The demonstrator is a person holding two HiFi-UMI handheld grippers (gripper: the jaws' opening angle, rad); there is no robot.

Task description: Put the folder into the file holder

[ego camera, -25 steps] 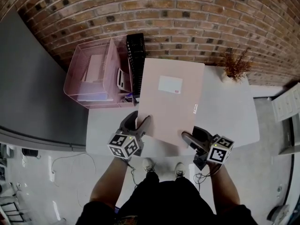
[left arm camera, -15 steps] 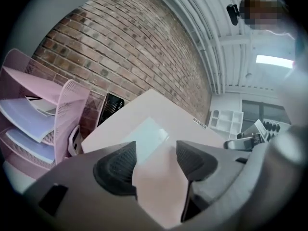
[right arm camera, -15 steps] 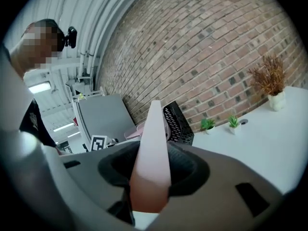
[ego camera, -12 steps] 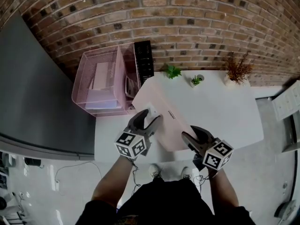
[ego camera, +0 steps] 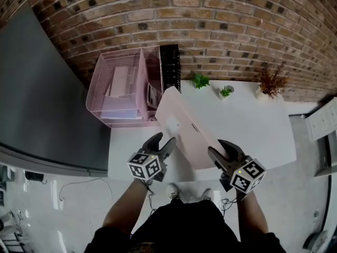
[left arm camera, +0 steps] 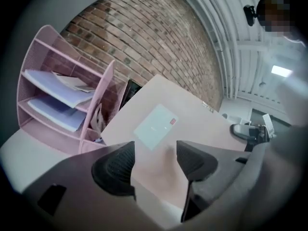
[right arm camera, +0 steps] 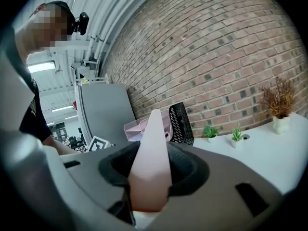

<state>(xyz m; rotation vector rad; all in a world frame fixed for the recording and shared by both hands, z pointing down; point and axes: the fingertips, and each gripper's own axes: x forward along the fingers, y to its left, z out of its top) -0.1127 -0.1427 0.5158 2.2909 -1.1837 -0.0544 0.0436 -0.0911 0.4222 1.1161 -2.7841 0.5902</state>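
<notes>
Jaws: right gripper [ego camera: 217,147] just closed down, now clamped on folder [ego camera: 181,115] edge; left gripper [ego camera: 165,139] apart, gripping nothing. Folder tilted up, not yet in black file holder [ego camera: 170,67] at 11 o'clock.

Smooth matt folder [ego camera: 185,137], rough brick wall [ego camera: 221,25] behind.

Overhead, plus two close folder [ego camera: 184,136] views

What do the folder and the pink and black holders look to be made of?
The folder looks like stiff matte card or plastic: flat though tilted. The pink holder is see-through mesh, probably coated wire. The black holder is perforated mesh, metal or plastic.
</notes>
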